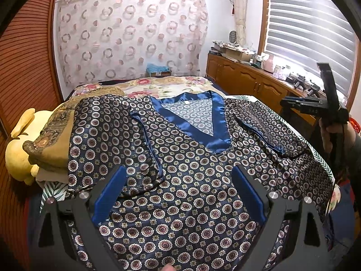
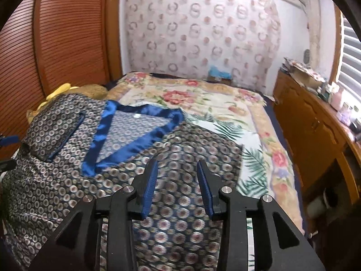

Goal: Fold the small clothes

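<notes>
- nearest the lens, the left gripper (image 1: 178, 192) hangs over the lower half of the patterned shirt (image 1: 191, 180), its two blue pads spread wide apart with nothing between them: released.
- the right gripper (image 2: 177, 180) hovers above the shirt's right side, its pads parted a little and clear of the cloth, gripping nothing; in the left wrist view it shows off to the right, lifted above the bed's edge in a person's hand (image 1: 334, 133).
- the shirt lies face up across the near end of the bed (image 2: 259, 117), blue v-neck collar (image 1: 194, 117) pointing away from the grippers.
- progress, as judged: both sleeves appear turned in over the chest, the left sleeve (image 1: 126, 135) and the right sleeve (image 1: 264, 124) each showing a blue cuff edge; the body itself still looks full length, so the lengthwise fold seems left to do.
- count: one shirt, two sleeves, one collar, two grippers.
- farther left, a stack of folded fabrics (image 1: 49, 142) sits beside the shirt, with one yellow plush toy (image 1: 18, 153) behind it; how many pieces the stack holds cannot be told.
- beyond, one flowered bedspread (image 2: 191, 99) runs to the far wall.
</notes>
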Available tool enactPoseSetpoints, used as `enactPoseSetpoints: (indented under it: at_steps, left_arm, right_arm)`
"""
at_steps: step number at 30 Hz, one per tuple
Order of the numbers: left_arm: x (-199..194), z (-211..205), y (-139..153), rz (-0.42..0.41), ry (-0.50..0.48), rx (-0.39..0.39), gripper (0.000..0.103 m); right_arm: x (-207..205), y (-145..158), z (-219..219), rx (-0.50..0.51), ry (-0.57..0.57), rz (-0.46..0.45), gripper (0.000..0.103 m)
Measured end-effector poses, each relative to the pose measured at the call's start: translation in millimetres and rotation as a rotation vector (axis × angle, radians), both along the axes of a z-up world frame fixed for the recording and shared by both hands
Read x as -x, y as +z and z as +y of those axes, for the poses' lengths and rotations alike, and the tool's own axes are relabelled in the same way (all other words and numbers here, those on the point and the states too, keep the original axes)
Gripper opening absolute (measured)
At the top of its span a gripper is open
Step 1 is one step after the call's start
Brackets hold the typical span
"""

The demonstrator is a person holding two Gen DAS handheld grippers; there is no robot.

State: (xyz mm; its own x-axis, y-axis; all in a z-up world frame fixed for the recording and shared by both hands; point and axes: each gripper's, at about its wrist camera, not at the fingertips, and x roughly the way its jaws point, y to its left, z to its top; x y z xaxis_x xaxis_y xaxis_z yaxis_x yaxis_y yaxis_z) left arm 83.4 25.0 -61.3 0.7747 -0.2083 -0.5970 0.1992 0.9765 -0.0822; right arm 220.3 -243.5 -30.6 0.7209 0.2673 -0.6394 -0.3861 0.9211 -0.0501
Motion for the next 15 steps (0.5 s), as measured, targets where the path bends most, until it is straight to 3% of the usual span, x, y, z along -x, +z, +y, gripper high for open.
enactPoseSetpoints:
  at_steps: [7, 15]
  left_arm:
    - [-9, 9, 1, -0.002, 0.015, -0.015, 0.095]
    - [-33, 27, -3, 0.018, 0.043, -0.049, 0.095]
  right_arm:
    - [-22, -31, -43, 0.057, -0.107, 0.094, 0.036]
    - [-54, -69, -57, 0.043, -0.128, 0.211, 0.035]
